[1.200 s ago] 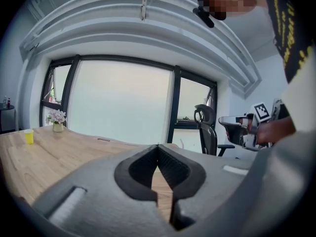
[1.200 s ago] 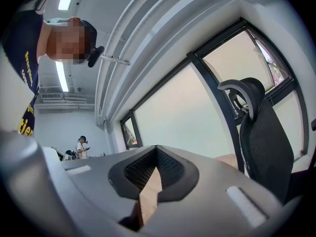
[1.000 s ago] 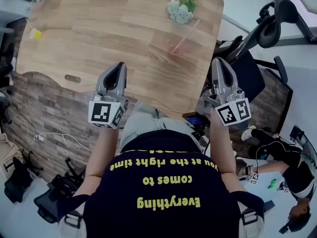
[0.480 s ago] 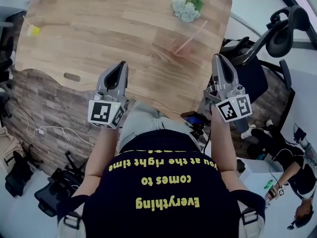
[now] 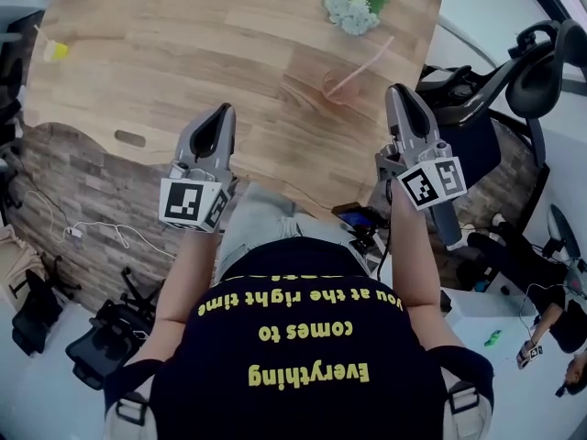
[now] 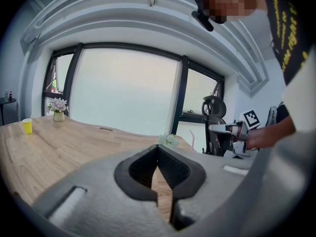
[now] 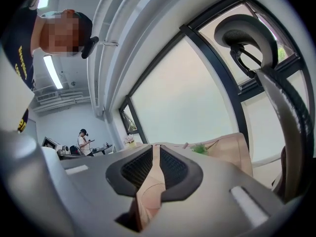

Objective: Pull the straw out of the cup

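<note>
Head view | straw (image 5: 359, 66) left of right gripper (image 5: 397, 93) | jaws just opening, empty

Open tabletop (image 5: 165, 53) ahead of the left tongs (image 5: 221, 110); just left of the right tongs (image 5: 397, 92) a cup (image 5: 336, 88), flowers (image 5: 356, 9) beyond; chair (image 5: 546, 58) on their right.

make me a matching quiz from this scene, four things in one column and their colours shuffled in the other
Things:
1. straw
2. flowers
3. small cup on the far left
4. office chair

Colours:
A. black
B. yellow
C. pink
D. white and green

Pairs: 1-C, 2-D, 3-B, 4-A
</note>
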Available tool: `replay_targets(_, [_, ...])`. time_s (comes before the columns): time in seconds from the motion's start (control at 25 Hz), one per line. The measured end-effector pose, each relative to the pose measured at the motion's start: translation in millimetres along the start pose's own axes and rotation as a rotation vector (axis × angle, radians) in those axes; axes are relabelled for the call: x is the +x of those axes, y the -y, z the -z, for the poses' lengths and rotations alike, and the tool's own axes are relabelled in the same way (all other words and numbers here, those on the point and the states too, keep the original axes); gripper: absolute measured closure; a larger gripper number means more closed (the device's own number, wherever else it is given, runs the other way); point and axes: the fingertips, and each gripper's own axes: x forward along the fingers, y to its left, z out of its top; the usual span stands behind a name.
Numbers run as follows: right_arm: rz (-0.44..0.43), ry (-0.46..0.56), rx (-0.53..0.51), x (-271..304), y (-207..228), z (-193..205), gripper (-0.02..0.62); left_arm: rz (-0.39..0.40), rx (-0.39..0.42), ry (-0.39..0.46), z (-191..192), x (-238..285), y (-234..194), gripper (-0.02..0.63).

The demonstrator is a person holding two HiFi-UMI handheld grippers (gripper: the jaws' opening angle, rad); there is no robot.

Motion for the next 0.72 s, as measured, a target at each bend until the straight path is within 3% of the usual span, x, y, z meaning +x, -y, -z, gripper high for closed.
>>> replay_targets(0.72, [-0.007, -0.13, 0.05, 39, 21, 54, 0.488, -0.031, -0.023, -0.02, 7, 1, -15, 0.606])
